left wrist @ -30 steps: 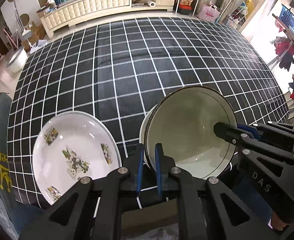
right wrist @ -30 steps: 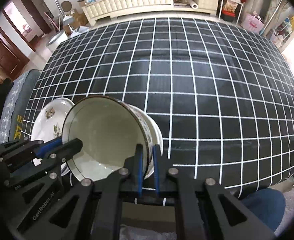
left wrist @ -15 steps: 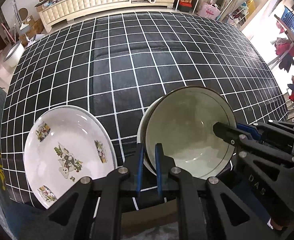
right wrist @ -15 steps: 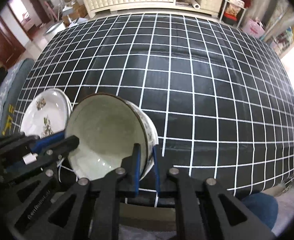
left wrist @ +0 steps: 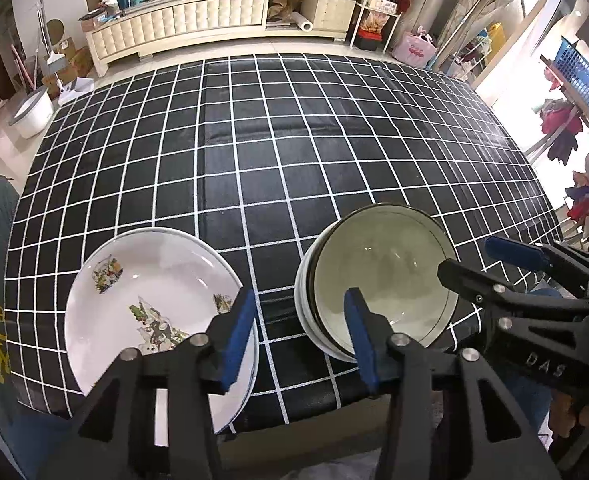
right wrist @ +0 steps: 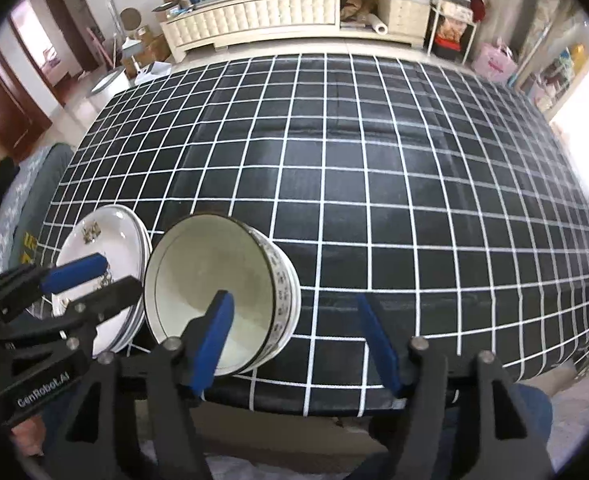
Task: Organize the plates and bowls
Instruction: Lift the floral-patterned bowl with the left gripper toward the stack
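Your left gripper (left wrist: pixel 298 328) and your right gripper (right wrist: pixel 294 340) are both released now: a second ago each one was clenched on the rim of the top bowl, one from each side, and now the blue pads stand wide apart with nothing between them. The bowl (left wrist: pixel 378 280) was tilted in the air between them before; now it sits level inside the other bowls, so the stack of bowls (right wrist: pixel 222 292) rests by itself near the front edge of the table (left wrist: pixel 294 160). This means, I think, that the stacking step for the bowls is finished and you may take both tools back. Just beside the bowls, on the left, the plates (left wrist: pixel 154 304) lie in their own pile, apart from the bowls and not touching them. Around them the black checked cloth carries nothing more, so probably little of the task is left
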{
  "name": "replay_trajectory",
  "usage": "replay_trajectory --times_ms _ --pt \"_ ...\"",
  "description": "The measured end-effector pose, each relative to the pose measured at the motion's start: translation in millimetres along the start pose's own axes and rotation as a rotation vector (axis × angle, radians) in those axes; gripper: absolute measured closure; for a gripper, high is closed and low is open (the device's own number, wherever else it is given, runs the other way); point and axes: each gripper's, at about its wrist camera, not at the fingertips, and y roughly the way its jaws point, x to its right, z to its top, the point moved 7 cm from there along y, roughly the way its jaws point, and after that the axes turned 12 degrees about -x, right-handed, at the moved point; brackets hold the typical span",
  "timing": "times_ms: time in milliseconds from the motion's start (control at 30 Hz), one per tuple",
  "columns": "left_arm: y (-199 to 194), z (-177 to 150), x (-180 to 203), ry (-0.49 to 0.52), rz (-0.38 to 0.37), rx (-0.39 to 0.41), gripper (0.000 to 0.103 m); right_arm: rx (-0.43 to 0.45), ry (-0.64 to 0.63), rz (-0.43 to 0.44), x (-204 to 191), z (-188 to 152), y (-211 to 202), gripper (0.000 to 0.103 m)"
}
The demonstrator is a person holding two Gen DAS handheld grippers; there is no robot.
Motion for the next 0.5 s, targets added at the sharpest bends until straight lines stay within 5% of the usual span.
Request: replay_trajectory --times_ms 100,500 --pt "9 1 -2 0.010 -0.016 -0.023 0.048 -0.025 0.049 0.041 4 1 10 0.034" --pt "55 4 -7 0.011 -0.120 -0.119 0.048 -0.094 0.136 0.102 14 2 39 0.034"
